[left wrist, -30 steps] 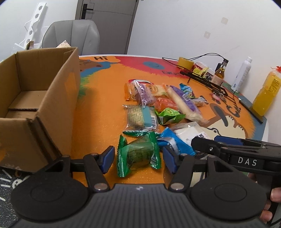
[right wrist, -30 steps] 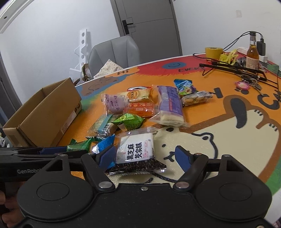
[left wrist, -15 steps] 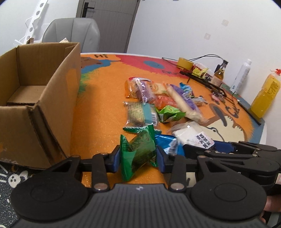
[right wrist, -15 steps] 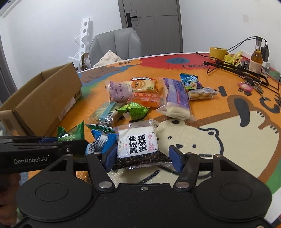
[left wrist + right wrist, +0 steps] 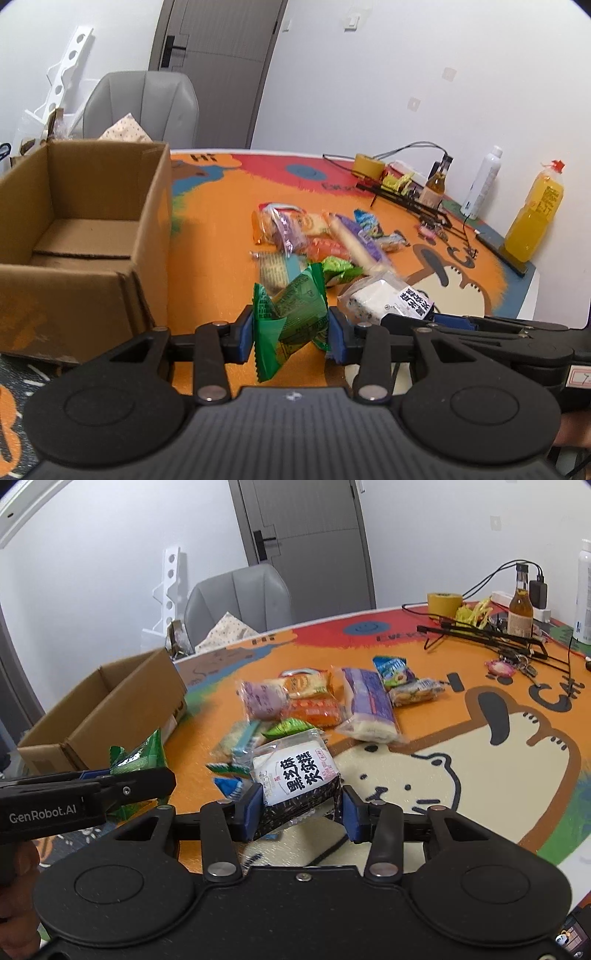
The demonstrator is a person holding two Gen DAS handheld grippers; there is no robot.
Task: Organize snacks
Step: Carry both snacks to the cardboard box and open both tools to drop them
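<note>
Left gripper: jaws pinched on a green snack packet, held clear of the counter, just right of the cardboard box. Right gripper: jaws closed on a black-and-white sesame packet, lifted at the near edge of the snack pile.

Progress is judged early. The box interior appears bare in the left view; nothing has been placed yet. Two packets are in hand, and about ten remain scattered mid-counter.

The box floor is shown only by the left wrist view, as is the orange juice bottle far right. The sesame packet's printed face and the blue packet beneath it are seen properly only in the right wrist view.
</note>
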